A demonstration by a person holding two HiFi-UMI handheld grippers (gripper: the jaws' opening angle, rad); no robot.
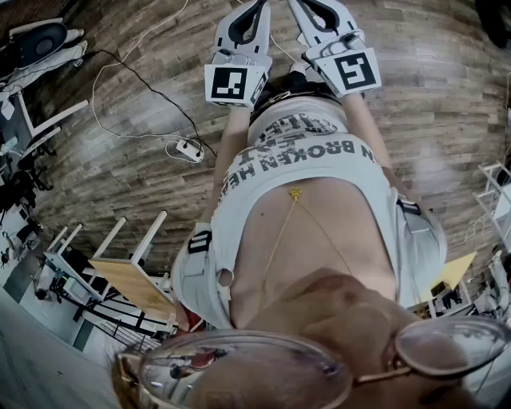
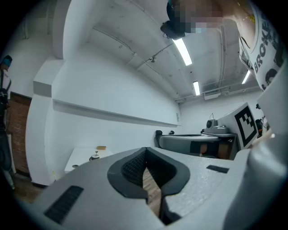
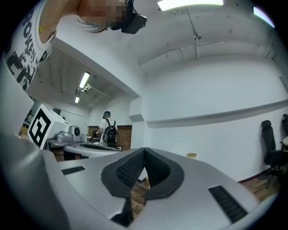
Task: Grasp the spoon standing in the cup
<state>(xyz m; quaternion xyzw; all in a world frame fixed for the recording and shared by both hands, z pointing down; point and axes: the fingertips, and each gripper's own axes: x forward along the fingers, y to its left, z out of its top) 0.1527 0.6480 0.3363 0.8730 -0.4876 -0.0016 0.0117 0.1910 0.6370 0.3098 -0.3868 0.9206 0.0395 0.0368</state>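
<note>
Left claw (image 2: 145,149), right claw (image 3: 144,151): closed, empty.

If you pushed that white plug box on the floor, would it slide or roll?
Probably slide: the plug box looks flat, on a smooth wood floor. It likely feels light, but its loosely curled cord might drag behind.

Head view: the left gripper (image 1: 254,12) and the right gripper (image 1: 307,9) lie side by side, close together, in front of the wearer's torso (image 1: 303,184) and above the floor (image 1: 120,120). A power strip (image 1: 188,148) lies on the floor left of the left gripper. A table (image 1: 132,283) stands at lower left. Right gripper view: a second person (image 3: 108,130) stands beyond the left gripper, and an office chair (image 3: 270,148) stands at far right.
</note>
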